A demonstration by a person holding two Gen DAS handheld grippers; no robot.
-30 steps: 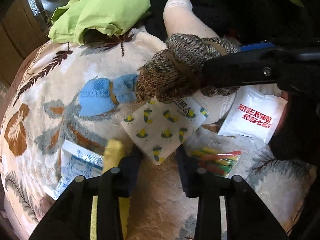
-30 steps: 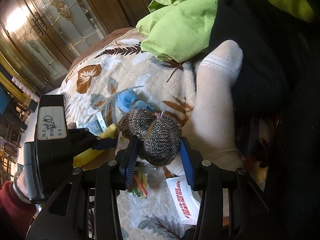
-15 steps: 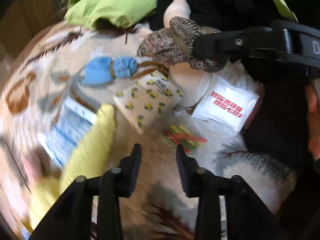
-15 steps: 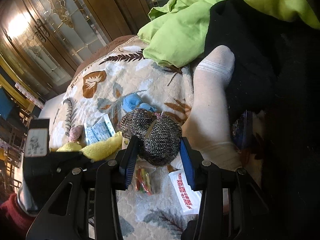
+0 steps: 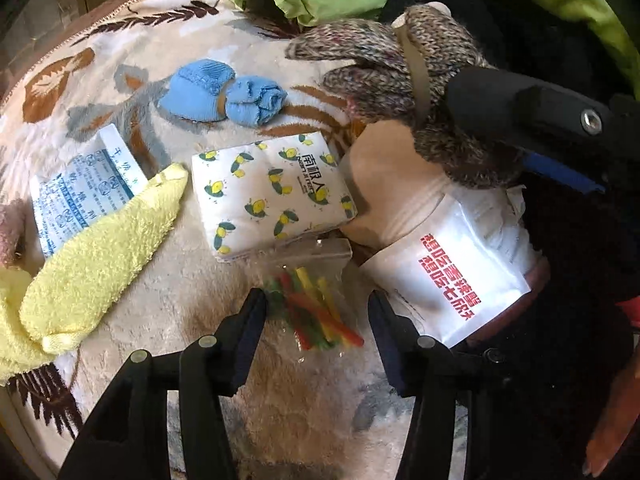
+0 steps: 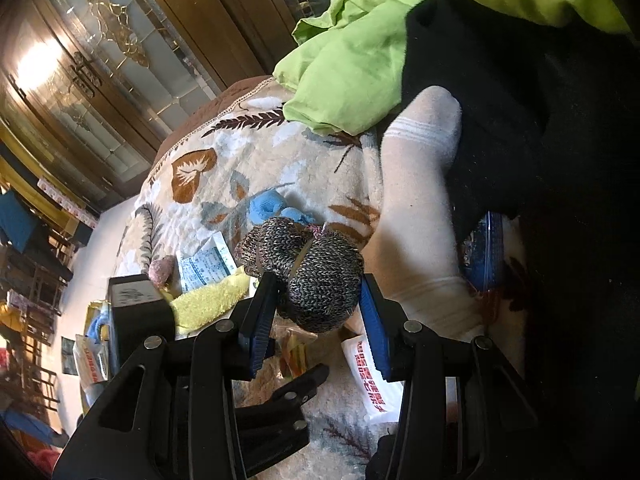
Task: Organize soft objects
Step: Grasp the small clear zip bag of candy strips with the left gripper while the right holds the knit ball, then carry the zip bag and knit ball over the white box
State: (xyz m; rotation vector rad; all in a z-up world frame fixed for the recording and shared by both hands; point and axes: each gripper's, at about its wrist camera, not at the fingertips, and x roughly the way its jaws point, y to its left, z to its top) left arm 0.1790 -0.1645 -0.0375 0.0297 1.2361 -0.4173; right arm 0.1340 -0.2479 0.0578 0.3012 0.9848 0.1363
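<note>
My right gripper is shut on a brown-grey knitted glove bundle tied with a band and holds it above the blanket; the bundle also shows in the left wrist view. My left gripper is open and empty, its fingers on either side of a clear bag of coloured strips. A rolled blue sock, a yellow towel, a lemon-print tissue pack and a white sock lie on the floral blanket.
A white packet with red writing lies right of the strip bag. A blue-and-white sachet sits beside the towel. Green fabric and black clothing are piled at the far side. A wooden cabinet stands behind.
My left gripper has pulled back from the tissue pack, swung right, and now straddles the bag of coloured strips. My right gripper still holds the glove bundle, nearly in place.
</note>
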